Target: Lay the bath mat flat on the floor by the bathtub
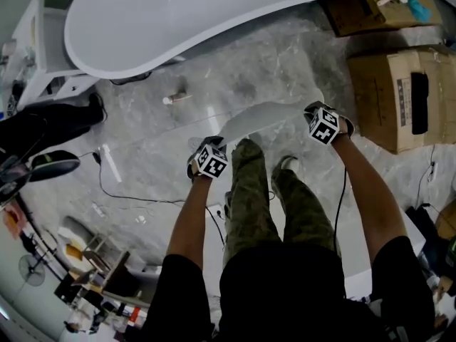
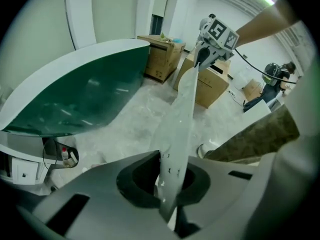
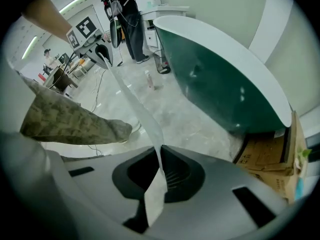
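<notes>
A thin, pale, see-through bath mat (image 1: 267, 112) hangs stretched between my two grippers above the marble floor. My left gripper (image 1: 207, 152) is shut on one end of it, and in the left gripper view the mat's edge (image 2: 176, 149) runs up out of the closed jaws toward my right gripper (image 2: 202, 59). My right gripper (image 1: 318, 116) is shut on the other end; the right gripper view shows the mat (image 3: 142, 116) rising as a strip toward the left gripper (image 3: 102, 54). The white bathtub (image 1: 185, 13) with its green outside (image 2: 85, 99) stands just beyond the mat.
Cardboard boxes (image 1: 402, 95) stand at the right of the tub. A small bottle (image 1: 174, 98) lies on the floor near the tub. Cables (image 1: 117, 191) trail at the left, beside a white cabinet (image 1: 43, 48). The person's legs and shoes (image 1: 285, 164) stand just behind the mat.
</notes>
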`<state>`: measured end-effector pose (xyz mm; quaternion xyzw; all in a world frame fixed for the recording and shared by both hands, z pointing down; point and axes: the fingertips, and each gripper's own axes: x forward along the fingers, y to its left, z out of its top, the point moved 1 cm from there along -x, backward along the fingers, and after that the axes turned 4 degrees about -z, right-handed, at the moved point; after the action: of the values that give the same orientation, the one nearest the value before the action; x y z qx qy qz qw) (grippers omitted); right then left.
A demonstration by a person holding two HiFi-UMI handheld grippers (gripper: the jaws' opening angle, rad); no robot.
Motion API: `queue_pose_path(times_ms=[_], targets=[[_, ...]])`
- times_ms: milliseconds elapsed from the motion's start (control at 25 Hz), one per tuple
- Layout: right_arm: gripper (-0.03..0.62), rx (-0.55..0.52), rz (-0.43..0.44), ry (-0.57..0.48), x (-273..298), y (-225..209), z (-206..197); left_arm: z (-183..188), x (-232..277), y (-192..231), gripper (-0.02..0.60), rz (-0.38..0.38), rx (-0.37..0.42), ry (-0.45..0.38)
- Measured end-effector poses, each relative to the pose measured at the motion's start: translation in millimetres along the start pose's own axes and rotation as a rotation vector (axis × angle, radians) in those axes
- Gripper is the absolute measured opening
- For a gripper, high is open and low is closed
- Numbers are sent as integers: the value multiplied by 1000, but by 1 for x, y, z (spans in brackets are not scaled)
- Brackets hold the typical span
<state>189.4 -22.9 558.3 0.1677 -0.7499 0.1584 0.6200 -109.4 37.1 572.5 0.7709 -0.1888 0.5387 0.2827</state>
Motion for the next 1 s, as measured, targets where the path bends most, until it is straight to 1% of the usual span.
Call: queue_pose_path(times_ms=[120, 200, 280, 360, 480, 760, 920, 1000], targets=[[29, 4, 13, 8, 37, 4, -22, -5, 39, 1, 26, 27, 36, 8], [29, -14, 17, 19, 59, 8, -34, -10, 62, 1, 26, 33, 84, 24], [29, -34, 23, 21, 79, 10, -45, -15, 87, 1, 26, 31, 150, 52], [29, -48, 25, 17, 101, 7, -56, -17, 114, 5, 28, 22, 179, 74], [29, -56, 18, 18, 131, 1, -66, -21, 146, 9, 28, 17, 174, 86], [29, -14, 11, 27, 198, 2, -88, -46, 214, 4, 27, 76, 152, 76], [29, -24, -7, 22, 223, 7, -96, -54, 238, 11, 27, 100, 203, 107], [29, -50, -20, 14, 233, 9, -98, -55, 245, 17, 26, 107, 207, 104]])
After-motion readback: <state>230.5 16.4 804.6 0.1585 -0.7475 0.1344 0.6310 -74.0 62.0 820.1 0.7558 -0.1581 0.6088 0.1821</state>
